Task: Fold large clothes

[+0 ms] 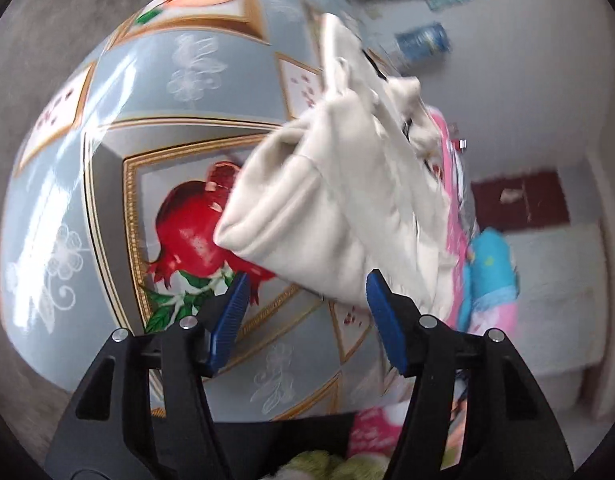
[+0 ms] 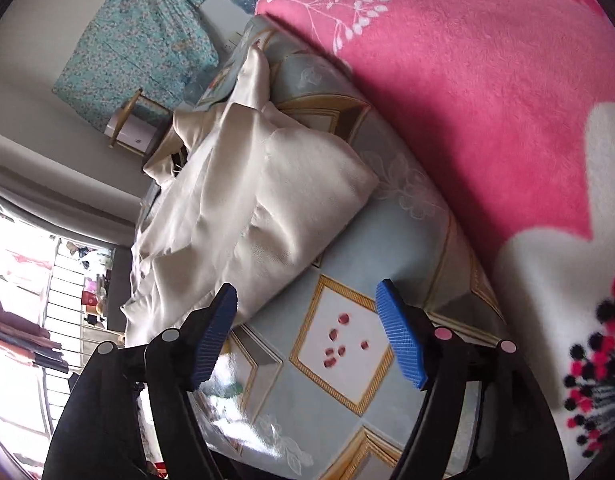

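A cream-white garment point(image 1: 327, 204) lies partly folded in a loose heap on a glossy grey table cover with fruit pictures point(image 1: 119, 128). My left gripper point(image 1: 307, 292) is open and empty, just short of the garment's near edge. In the right wrist view the same garment point(image 2: 243, 208) lies ahead and to the left on the table cover point(image 2: 347, 360). My right gripper point(image 2: 307, 304) is open and empty, and its left finger sits close to the garment's near corner.
A pink and white fleece blanket point(image 2: 487, 100) lies along the table's right side, and it shows past the garment point(image 1: 453, 216). A turquoise floral cloth point(image 2: 135, 36) hangs on the far wall. A window with hanging laundry point(image 2: 35, 304) is at left.
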{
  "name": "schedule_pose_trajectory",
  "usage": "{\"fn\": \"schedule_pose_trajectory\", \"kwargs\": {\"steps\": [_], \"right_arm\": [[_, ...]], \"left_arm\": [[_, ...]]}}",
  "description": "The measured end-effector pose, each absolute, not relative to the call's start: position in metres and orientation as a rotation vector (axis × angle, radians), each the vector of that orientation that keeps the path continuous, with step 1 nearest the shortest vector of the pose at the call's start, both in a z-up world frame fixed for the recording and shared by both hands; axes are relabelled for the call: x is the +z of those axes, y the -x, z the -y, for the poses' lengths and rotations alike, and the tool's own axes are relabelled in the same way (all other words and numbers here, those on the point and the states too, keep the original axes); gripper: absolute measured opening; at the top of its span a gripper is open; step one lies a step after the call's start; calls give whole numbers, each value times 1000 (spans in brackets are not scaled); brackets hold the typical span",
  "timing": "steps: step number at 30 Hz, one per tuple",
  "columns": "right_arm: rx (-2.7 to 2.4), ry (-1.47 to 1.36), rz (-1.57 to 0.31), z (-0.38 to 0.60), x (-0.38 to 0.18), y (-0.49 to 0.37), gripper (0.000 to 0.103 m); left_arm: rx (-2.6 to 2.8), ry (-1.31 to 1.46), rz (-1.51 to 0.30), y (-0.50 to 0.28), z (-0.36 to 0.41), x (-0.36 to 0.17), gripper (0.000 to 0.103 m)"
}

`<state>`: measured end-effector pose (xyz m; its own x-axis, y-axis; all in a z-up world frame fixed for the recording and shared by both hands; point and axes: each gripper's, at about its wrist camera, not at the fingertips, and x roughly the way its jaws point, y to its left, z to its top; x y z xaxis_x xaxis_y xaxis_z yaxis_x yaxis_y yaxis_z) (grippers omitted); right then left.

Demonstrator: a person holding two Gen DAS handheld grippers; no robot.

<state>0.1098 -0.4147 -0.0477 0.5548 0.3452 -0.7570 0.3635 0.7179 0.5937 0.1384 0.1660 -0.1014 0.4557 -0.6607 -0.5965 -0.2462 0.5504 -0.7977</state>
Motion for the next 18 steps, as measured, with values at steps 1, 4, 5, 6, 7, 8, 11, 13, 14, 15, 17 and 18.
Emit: {"fn": "schedule_pose_trajectory", "kwargs": {"steps": [1,4,5,6,7,8,11,13,14,15,17,18], "right_arm": [[-17,-832,-996,417,-49,-113,70],[-40,-901,-952,426,-54,-121,70],[-43,-921,-935,429,-55,-123,70],[-52,-940,-919,430,-57,-124,70],[-62,-965,-900,432,-59,-127,70],[-67,-970,-883,432,-60,-130,70],[-105,-957,-853,428,-60,-138,70],[-153,-904,-844,423,-56,-144,57],[-174,-876,-849,422,-54,-147,41],[-186,-851,-850,421,-52,-150,33],[-190,-791,-834,416,-37,-151,12],[-189,-764,-823,414,-31,-149,8]], "left_arm": [[-306,1051,-1096,-139,-170,-106,58],[-279,1150,-1062,-141,-174,-113,58],[-271,1147,-1055,-142,-173,-112,58],[-259,1136,-1046,-143,-170,-110,58],[-244,1125,-1036,-143,-167,-109,57],[-221,1107,-1024,-144,-163,-107,56],[-145,1041,-1006,-149,-157,-101,36],[-106,932,-1003,-153,-152,-96,25],[-89,827,-997,-155,-146,-89,18],[-81,730,-985,-155,-140,-82,16],[-83,523,-932,-151,-121,-57,9],[-85,458,-915,-149,-116,-48,8]]}}
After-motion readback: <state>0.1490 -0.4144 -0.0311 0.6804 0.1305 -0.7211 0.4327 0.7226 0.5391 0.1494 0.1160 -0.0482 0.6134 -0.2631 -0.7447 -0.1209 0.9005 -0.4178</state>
